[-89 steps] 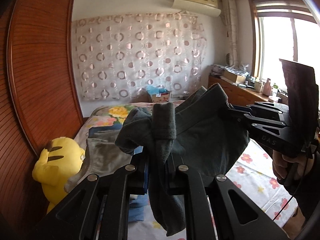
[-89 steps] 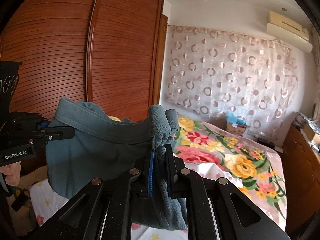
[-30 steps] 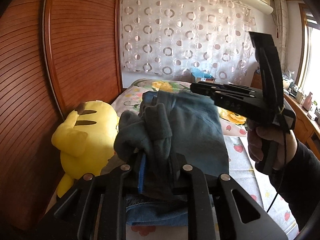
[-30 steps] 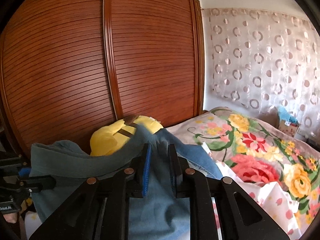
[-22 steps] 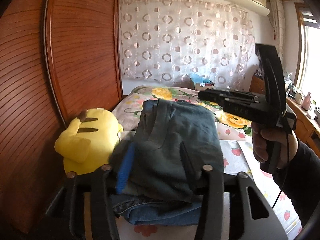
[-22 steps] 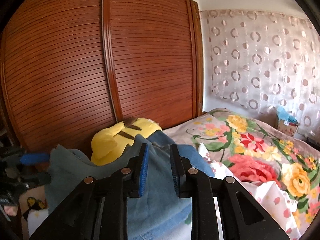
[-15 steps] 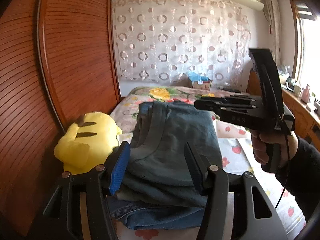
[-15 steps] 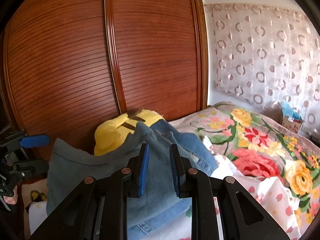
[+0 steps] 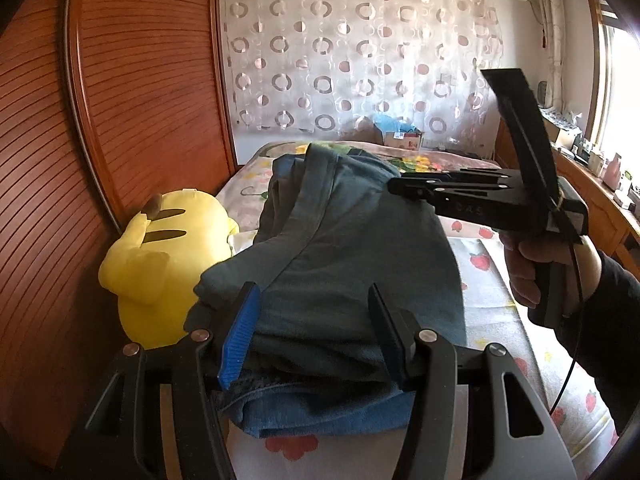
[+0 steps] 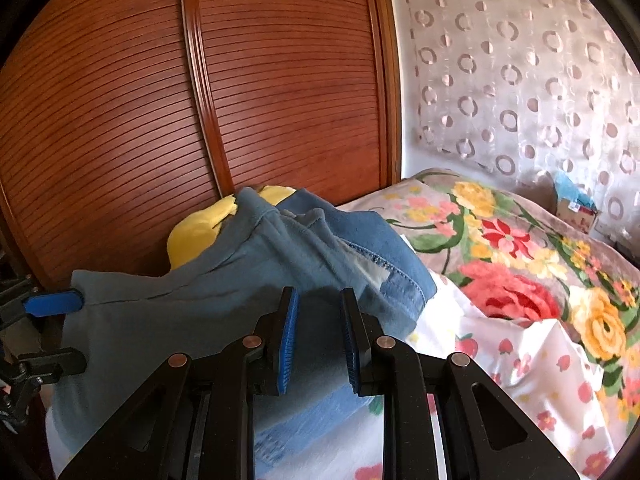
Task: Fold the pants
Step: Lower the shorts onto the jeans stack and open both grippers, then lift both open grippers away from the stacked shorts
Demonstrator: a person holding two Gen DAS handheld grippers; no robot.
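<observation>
1. Grey-green pants lie folded on top of a stack of clothes near the left edge of the bed, w/ blue jeans directly beneath.

2. Left gripper sits at the near end of the stack, jaws apart; blue pad on the left finger, black pad on the right. Pants' near edge lies between the fingers, but the pads don't press on it – cloth rests slack, nothing held.

3. Right gripper, seen from its own cam, has jaws slightly apart w/ a narrow gap between the two blue pads; no cloth pinched in the gap. Pants spread just beyond and to the left of its tips.

4. In the left-wrist view the right gripper hovers over the far right part of the pants, held by a person's hand in a dark sleeve; whether its tips touch the fabric can't be told.

5. In the right-wrist view the left gripper appears at the far left edge, fingers straddling the pants' corner.

6. Yellow plush toy sits left of the stack, against the slatted wooden wardrobe. Floral blanket covers the far part of the bed; curtain w/ ring pattern hangs behind.
</observation>
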